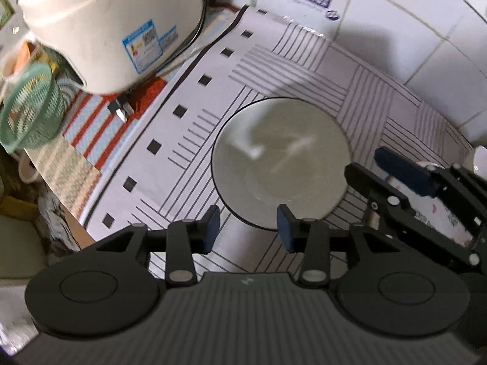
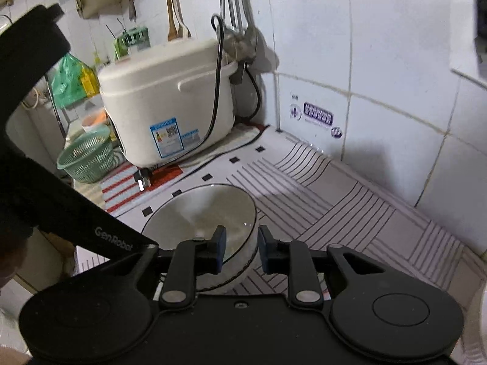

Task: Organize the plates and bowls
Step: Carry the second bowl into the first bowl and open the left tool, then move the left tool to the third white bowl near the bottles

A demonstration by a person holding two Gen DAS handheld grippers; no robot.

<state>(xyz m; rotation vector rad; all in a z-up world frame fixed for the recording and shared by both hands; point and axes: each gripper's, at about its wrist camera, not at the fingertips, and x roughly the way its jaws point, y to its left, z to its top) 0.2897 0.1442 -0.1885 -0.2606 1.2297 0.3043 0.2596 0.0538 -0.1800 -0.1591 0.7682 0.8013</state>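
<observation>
A grey bowl with a dark rim [image 1: 281,161] stands on the patterned mat [image 1: 188,127]. My left gripper [image 1: 248,228] is open, just above the bowl's near rim, and holds nothing. My right gripper [image 1: 363,167] reaches in from the right, its fingers beside the bowl's right rim. In the right wrist view the bowl [image 2: 201,213] sits right in front of my right gripper [image 2: 242,249], whose open jaws straddle the near rim without clamping it.
A white rice cooker [image 1: 112,27] with a black cord stands at the back left, with a green basket [image 1: 30,109] beside it. The tiled wall [image 1: 395,36] runs behind the mat. A white dish edge [image 2: 482,319] shows at the far right.
</observation>
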